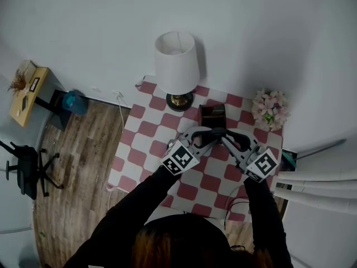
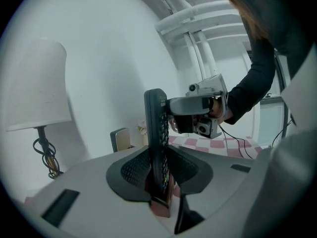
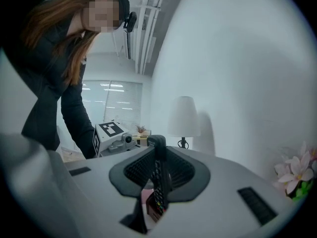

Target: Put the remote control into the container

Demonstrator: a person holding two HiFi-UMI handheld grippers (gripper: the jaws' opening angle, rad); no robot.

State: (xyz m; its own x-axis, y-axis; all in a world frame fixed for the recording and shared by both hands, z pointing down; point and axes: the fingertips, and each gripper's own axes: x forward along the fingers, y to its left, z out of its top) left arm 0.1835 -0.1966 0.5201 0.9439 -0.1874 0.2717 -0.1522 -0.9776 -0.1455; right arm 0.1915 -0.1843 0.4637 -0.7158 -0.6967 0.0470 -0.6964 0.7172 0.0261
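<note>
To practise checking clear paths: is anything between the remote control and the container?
Nothing visible is. The left gripper and right gripper both clamp the remote control upright, its lower end close over the container. The lamp and flowers stand off to the sides.

No legible text or numbers anywhere

Seen from above: left tongs point(image 1: 210, 135) and right tongs point(image 1: 228, 137) converge on a dark remote control point(image 1: 218, 131), just in front of the dark container point(image 1: 212, 108). On the checkered counter point(image 1: 146, 128) stand a white-shaded lamp point(image 1: 176, 60) and pink flowers point(image 1: 270, 109).
</note>
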